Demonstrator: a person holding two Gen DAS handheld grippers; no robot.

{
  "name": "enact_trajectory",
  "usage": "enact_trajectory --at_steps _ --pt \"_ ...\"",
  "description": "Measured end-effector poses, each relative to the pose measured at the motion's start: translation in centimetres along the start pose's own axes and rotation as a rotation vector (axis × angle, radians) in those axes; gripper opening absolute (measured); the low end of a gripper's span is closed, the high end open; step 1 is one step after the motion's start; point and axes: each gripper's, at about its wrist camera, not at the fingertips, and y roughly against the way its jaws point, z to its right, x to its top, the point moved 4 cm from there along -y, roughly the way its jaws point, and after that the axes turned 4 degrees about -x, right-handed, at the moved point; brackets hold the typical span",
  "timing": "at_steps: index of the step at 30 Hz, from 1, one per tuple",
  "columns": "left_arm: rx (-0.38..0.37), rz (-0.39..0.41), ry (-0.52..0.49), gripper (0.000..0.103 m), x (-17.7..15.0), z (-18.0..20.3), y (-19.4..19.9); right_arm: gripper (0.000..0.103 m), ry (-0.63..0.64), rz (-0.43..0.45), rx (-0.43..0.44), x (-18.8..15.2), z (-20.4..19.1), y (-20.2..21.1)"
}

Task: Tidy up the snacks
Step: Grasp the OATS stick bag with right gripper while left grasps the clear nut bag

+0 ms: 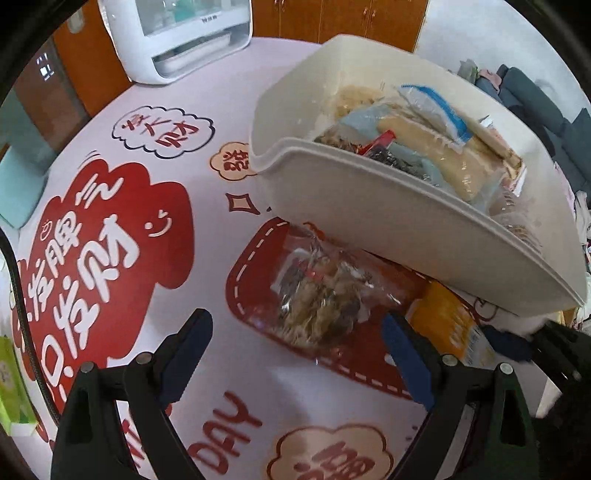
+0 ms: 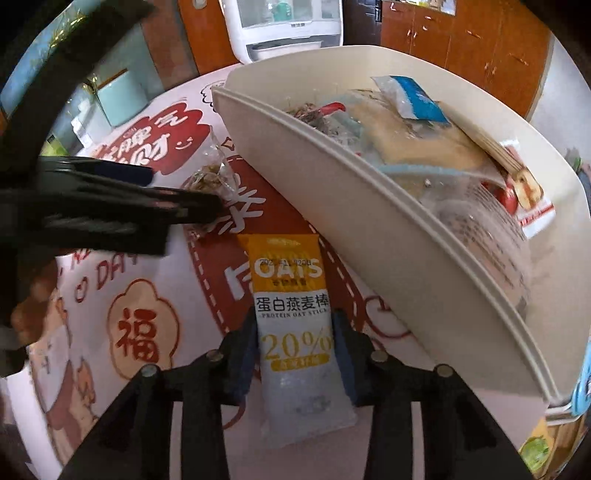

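Observation:
A white bin (image 1: pixel 388 221) (image 2: pixel 369 206) filled with several snack packets stands on the table. My left gripper (image 1: pixel 297 354) is open, its jaws wide on either side of a clear bag of mixed snack (image 1: pixel 321 295), which lies on the tablecloth in front of the bin and also shows in the right wrist view (image 2: pixel 210 177). My right gripper (image 2: pixel 295 354) is shut on an orange and white oat bar packet (image 2: pixel 291 325), which lies lengthwise between the pads beside the bin. The oat bar also shows in the left wrist view (image 1: pixel 447 325).
The table has a white cloth (image 1: pixel 177 206) with red printed characters. A white appliance (image 1: pixel 177 33) stands at the far edge, before brown cabinets. A mint box (image 2: pixel 118 96) sits at the far left. A green packet (image 1: pixel 11 391) lies at the left edge.

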Motion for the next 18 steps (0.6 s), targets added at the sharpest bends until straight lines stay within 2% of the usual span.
enact_trajectory --at_steps 4,5,6,7,10,13,18 --pt "-0.008 -0.023 0.028 0.093 0.5 -0.2 -1.4 0.038 0.0 -0.008 0.036 -0.8 0.0 0.8" --pt "-0.012 -0.029 0.037 0.089 0.6 -0.2 -1.8 0.037 0.003 -0.009 0.043 -0.9 0.0 1.0" --pt "-0.014 -0.031 0.041 0.083 0.6 -0.2 -2.1 0.037 0.005 -0.008 0.049 -1.0 0.1 1.2" --pt "-0.028 -0.036 0.044 0.071 0.6 -0.1 -2.3 0.037 0.006 -0.007 0.054 -1.0 0.1 1.3" --pt "0.006 0.0 0.03 0.053 0.9 0.3 -1.7 0.037 0.001 -0.001 0.07 -0.8 0.3 1.5" --pt "0.062 -0.001 0.033 0.051 0.4 0.9 -1.0 0.037 -0.001 0.01 0.081 -0.7 0.6 2.1" --pt "0.099 0.02 0.072 0.05 -1.1 1.5 1.9 0.037 0.016 0.022 0.09 -0.7 0.5 2.9"
